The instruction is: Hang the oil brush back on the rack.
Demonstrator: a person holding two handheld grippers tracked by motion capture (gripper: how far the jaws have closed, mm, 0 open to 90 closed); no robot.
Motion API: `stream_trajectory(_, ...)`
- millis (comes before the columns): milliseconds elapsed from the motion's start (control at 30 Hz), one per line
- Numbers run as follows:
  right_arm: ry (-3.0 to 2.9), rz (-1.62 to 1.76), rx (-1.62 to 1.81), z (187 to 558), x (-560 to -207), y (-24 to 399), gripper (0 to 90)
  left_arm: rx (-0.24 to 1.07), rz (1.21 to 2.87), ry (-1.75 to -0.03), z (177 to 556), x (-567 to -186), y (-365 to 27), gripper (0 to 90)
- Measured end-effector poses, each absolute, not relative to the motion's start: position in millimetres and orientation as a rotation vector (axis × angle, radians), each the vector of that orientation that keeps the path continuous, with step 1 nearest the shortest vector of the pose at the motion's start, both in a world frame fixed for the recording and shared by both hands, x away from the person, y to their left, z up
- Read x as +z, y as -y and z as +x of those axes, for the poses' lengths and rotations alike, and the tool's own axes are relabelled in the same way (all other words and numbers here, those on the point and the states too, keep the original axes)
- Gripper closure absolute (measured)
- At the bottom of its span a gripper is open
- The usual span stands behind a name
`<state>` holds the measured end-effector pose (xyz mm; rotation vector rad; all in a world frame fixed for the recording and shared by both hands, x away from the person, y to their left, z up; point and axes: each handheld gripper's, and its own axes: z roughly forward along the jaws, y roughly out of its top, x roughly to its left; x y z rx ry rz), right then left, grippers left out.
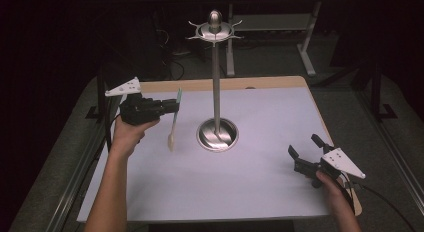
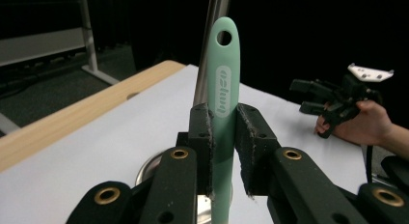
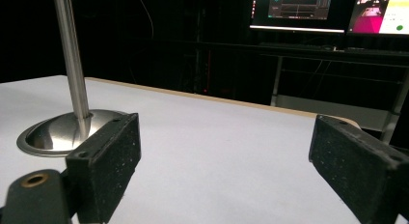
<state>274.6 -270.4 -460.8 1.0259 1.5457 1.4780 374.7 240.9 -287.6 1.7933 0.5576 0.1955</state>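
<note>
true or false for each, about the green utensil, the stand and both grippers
1. The left gripper is shut on the green utensil. True.
2. The utensil hangs from a hook at the stand's top. False: it is in the left gripper, lifted off the table, beside the stand.
3. The right gripper holds a spoon. False: its jaws stand wide apart with nothing between them.
4. The utensil's handle end has a hole. True.
5. The stand lies on its side. False: it stands upright on its round base.
</note>
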Motion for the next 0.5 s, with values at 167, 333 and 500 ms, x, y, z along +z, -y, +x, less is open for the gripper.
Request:
stream_trajectory(167,-1.550,1.025,1.475,274.7,-460.7,270.9,10.4,0.204,1.776,-0.517,375.3,-267.6,-238.1,77.2)
stream_trajectory(333,-1.546,1.026,1.478,274.7,-460.8,270.5,10.4,0.226,1.764,-0.486,376.4,-245.5,-235.1,77.2)
stream_trajectory(500,-1.549,1.027,1.478,274.6,-460.7,271.1,10.4,0.251,1.762,-0.449,379.5,-224.6,-231.3,77.2)
